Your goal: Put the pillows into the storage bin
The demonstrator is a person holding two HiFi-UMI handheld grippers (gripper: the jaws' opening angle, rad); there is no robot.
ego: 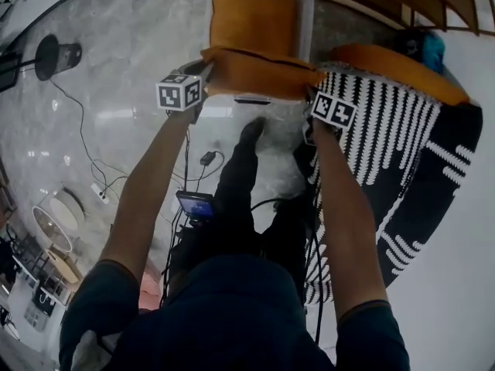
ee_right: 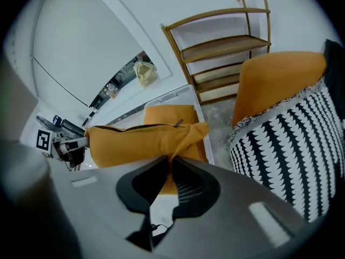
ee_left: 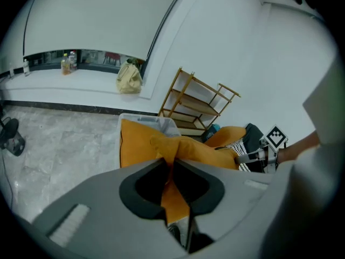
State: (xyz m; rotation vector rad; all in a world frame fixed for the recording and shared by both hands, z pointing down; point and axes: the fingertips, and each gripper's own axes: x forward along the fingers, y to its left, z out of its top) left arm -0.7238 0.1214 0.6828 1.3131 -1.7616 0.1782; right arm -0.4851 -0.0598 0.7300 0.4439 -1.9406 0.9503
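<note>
An orange pillow (ego: 261, 74) hangs stretched between both grippers, just in front of the white storage bin (ego: 306, 6). My left gripper (ego: 203, 74) is shut on the pillow's left corner (ee_left: 168, 151). The right gripper (ego: 313, 97) pinches its right corner (ee_right: 186, 139). A second orange pillow (ego: 254, 15) stands inside the bin (ee_left: 161, 124); it also shows in the right gripper view (ee_right: 171, 115). A third orange pillow (ego: 402, 68) lies on the black-and-white chair (ego: 394, 130).
The patterned chair (ee_right: 291, 144) sits close on my right. A wooden shelf (ee_right: 226, 42) stands behind the bin against the wall. Cables (ego: 93, 168) and a small black device (ego: 207, 158) lie on the marble floor (ego: 124, 76) on the left.
</note>
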